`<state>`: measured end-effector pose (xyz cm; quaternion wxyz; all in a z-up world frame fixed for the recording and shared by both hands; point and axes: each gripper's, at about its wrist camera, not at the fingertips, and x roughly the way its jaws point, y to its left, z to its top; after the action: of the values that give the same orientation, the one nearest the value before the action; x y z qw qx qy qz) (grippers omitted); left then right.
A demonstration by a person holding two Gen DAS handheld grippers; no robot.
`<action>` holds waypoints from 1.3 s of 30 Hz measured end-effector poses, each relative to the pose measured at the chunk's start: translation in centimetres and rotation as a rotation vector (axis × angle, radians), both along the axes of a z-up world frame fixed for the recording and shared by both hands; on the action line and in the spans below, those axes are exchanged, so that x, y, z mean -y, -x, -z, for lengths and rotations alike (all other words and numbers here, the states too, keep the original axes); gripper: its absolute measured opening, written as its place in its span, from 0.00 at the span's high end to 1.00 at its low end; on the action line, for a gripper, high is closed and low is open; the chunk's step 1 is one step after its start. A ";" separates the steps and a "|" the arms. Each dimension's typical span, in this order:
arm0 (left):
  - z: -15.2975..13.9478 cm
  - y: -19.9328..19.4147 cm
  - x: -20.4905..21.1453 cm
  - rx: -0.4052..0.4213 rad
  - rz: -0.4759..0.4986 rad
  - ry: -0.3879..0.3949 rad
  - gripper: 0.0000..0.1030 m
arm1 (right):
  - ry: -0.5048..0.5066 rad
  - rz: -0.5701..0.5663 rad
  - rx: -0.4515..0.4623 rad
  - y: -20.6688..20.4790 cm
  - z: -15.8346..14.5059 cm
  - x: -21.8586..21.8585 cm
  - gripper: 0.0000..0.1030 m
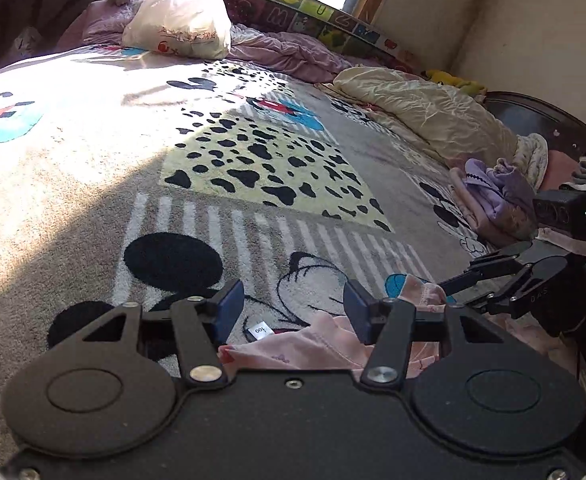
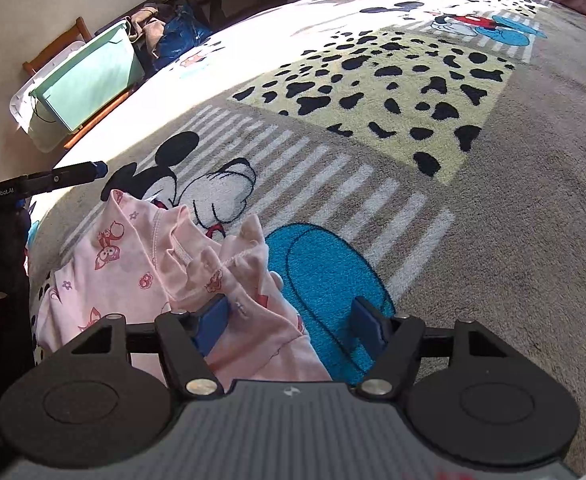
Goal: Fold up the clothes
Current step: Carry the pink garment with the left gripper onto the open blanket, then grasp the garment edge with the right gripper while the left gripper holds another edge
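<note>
On the cartoon-print blanket (image 2: 373,168), the pink garment (image 2: 141,264) lies rumpled, no neat fold showing, between my left gripper (image 1: 289,312) and right gripper (image 2: 293,320), both spread wide, clamping nothing.

The bed (image 1: 93,184) is covered by a plush blanket (image 2: 513,208) printed with cartoon mice, grey stripes and a yellow black-spotted panel. A small pink garment (image 2: 133,264) lies crumpled on it at the near edge. Toward the far end rest a stuffed white bag (image 1: 179,16) and a rumpled mauve quilt (image 1: 289,50). Along one side lie a cream quilt (image 1: 425,114) and a heap of purple clothes (image 1: 497,196).
</note>
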<state>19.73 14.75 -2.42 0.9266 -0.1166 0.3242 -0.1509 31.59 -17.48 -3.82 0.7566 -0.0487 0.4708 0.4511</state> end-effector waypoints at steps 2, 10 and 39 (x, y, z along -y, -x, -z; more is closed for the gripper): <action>0.6 -0.7 1.0 -0.010 0.080 -0.062 0.47 | 0.004 -0.041 -0.001 -0.5 0.1 -0.5 0.34; 3.4 -1.4 3.2 -0.078 0.194 -0.165 0.50 | 0.002 -0.196 0.009 0.3 0.8 -2.2 0.45; -13.1 12.9 7.0 0.362 0.122 -0.131 0.97 | -0.109 -0.074 0.431 15.4 -15.3 4.4 0.87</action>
<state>6.80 7.71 10.65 0.9644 -0.0071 0.1681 -0.2039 16.18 -21.86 11.46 0.8243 -0.1201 0.2711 0.4824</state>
